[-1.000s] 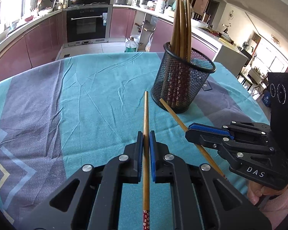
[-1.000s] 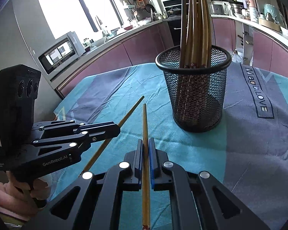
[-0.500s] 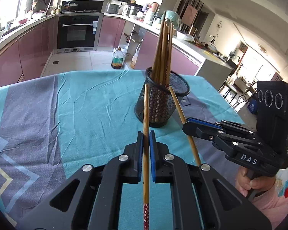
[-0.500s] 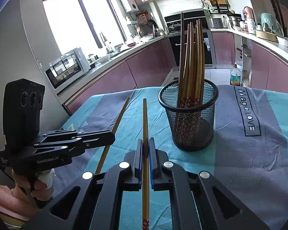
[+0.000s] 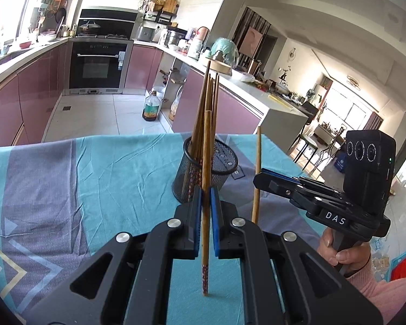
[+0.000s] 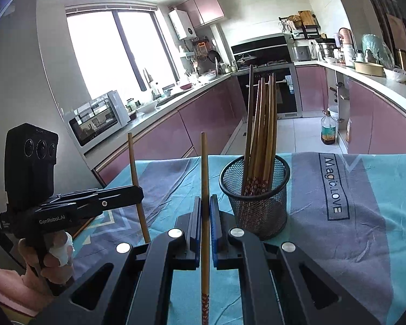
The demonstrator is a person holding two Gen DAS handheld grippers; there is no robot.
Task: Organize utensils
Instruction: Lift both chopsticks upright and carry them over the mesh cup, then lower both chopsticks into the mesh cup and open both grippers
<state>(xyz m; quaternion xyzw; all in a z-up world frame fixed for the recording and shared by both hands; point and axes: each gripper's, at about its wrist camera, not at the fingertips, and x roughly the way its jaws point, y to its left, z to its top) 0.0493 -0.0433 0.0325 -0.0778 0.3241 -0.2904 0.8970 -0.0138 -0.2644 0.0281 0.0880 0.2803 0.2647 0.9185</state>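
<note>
A black mesh cup point(image 5: 208, 173) with several wooden chopsticks point(image 5: 207, 100) stands on the table; it also shows in the right wrist view point(image 6: 257, 205). My left gripper point(image 5: 205, 192) is shut on a wooden chopstick point(image 5: 206, 162), held upright above the cloth just in front of the cup. My right gripper point(image 6: 205, 201) is shut on another chopstick point(image 6: 204, 176), upright, to the left of the cup. The right gripper point(image 5: 259, 176) with its chopstick point(image 5: 257, 168) shows in the left wrist view. The left gripper point(image 6: 138, 189) with its chopstick point(image 6: 134, 168) shows in the right wrist view.
A teal and grey tablecloth point(image 5: 108, 173) covers the table, with printed lettering point(image 6: 334, 187) on the right side. Kitchen counters, an oven point(image 5: 97, 65) and a bottle on the floor point(image 5: 150, 107) lie beyond the far edge.
Both grippers have risen and tilted up, bringing their chopsticks from near flat to upright. The cup now looks smaller and lower in both views.
</note>
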